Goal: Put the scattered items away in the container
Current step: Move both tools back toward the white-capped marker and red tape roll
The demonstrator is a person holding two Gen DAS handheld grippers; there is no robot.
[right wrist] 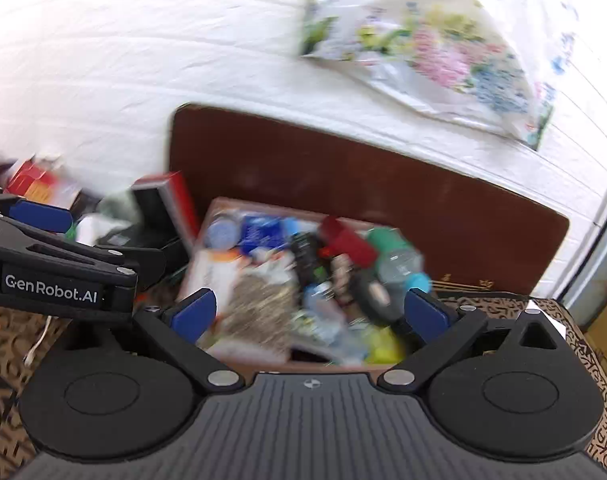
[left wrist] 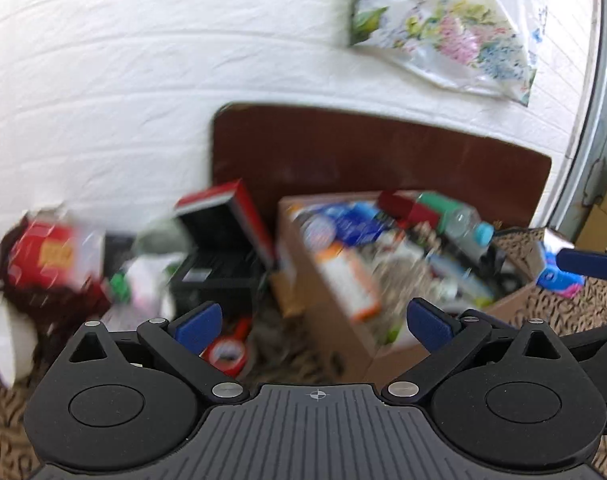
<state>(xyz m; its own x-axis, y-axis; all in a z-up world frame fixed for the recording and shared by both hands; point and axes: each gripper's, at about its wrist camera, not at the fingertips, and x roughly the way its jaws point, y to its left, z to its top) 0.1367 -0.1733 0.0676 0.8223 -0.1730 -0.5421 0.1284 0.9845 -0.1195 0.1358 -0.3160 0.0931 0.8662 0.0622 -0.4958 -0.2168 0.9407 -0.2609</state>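
A white brick wall (left wrist: 103, 80) filled the background, with a flowered plastic bag (left wrist: 455, 36) hanging on it at upper right and a dark brown board (right wrist: 363, 184) leaning against its foot. Below lay a patterned brown-and-cream cloth (right wrist: 583, 344) covering the surface. Both views were smeared by motion blur, so small labels could not be read.

The cardboard box (left wrist: 383, 360) — the container — stood against the board, right of centre in the left view and straight ahead in the right view. It was already crowded: a clear bottle with a light-blue cap (right wrist: 407, 268), blue packets (right wrist: 259, 232), a red box (right wrist: 343, 240) and an orange-and-white carton (left wrist: 347, 280) lay heaped inside, apparently dropped in with no order.

Scattered items remained on the cloth to the left of the box: an open black case with a red lid (left wrist: 223, 240), a red packet (left wrist: 43, 256), a red-rimmed round item (left wrist: 227, 352) near the box's near-left corner, and a white bowl-like shape (left wrist: 7, 344) at far left.

The left gripper (left wrist: 315, 320) hung over the gap between the box and the loose items, fingers spread wide and holding nothing — probably lined up for the next pick. The right gripper (right wrist: 307, 312) hovered above the box, fingers likewise apart and empty, as it would be after a release.
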